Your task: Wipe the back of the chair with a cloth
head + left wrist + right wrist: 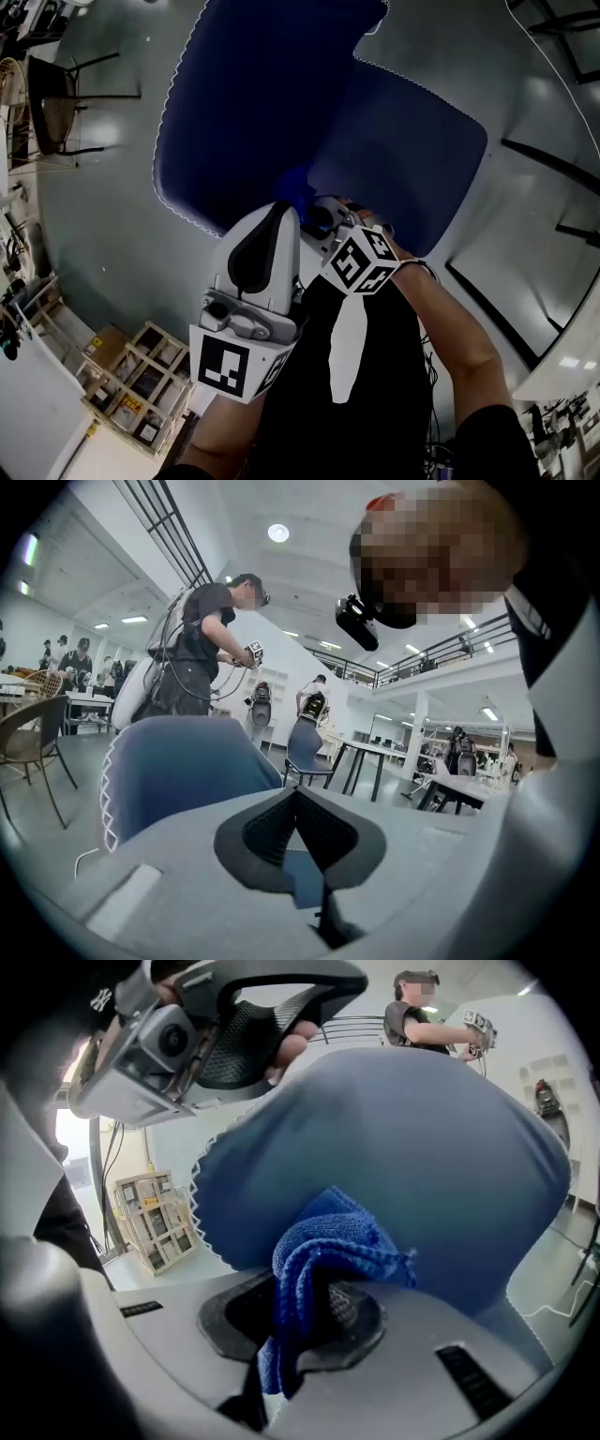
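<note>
My left gripper (298, 794) is clenched on nothing, parked just beside the right one. Right gripper (314, 1288) is clamped on the blue cloth (328, 1241), which bunches out of the jaws and looks to touch the chair back (422, 1147) dead ahead. Right is nearer, so I'd wipe with it, sweeping across that panel.

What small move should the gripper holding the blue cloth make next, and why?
Probably press the blue woven cloth, clamped in the right gripper, onto the blue fabric chair back and sweep sideways: the cloth sits close before that surface, though contact is unclear.
</note>
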### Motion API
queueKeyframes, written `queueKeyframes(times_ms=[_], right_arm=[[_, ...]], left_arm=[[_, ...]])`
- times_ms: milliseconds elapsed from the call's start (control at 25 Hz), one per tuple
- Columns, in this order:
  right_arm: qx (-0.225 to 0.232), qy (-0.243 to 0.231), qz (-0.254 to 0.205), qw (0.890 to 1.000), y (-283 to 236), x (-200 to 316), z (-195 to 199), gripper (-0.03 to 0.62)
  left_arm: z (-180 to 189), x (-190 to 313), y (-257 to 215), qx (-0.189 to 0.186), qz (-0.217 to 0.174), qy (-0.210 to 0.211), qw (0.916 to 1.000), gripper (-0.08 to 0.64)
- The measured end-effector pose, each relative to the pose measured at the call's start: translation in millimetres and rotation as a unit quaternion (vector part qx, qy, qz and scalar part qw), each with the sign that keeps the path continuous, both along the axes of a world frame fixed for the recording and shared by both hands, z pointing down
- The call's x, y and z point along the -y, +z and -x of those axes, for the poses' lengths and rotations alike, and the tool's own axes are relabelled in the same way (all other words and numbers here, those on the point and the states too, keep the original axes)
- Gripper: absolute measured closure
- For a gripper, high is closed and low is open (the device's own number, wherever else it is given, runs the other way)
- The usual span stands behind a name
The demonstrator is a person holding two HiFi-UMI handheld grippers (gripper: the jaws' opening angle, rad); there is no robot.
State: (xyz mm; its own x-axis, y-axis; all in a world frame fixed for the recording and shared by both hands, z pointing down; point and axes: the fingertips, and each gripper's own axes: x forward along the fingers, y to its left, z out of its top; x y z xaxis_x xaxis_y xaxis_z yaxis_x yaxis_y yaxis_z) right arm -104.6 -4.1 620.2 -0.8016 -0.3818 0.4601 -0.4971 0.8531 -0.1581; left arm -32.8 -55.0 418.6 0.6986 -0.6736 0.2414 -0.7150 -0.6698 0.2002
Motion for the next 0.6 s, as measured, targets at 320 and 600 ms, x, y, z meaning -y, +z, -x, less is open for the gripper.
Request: queueKeyframes(times_ms=[320, 600], right_arm=[[0.009, 0.033, 0.016, 0.999, 56.9, 37.1, -15.1, 0.529], [0.021, 0.043, 0.020, 0.999, 78.1, 61.3, -27.2, 0.526]], left_arm=[[-16.8, -1.1, 22.9, -0.027, 0.008, 0.016, 0.9995, 0.552], [-39.2, 4.2, 34.7, -0.041, 0.012, 0.034, 0.9985, 0.552]])
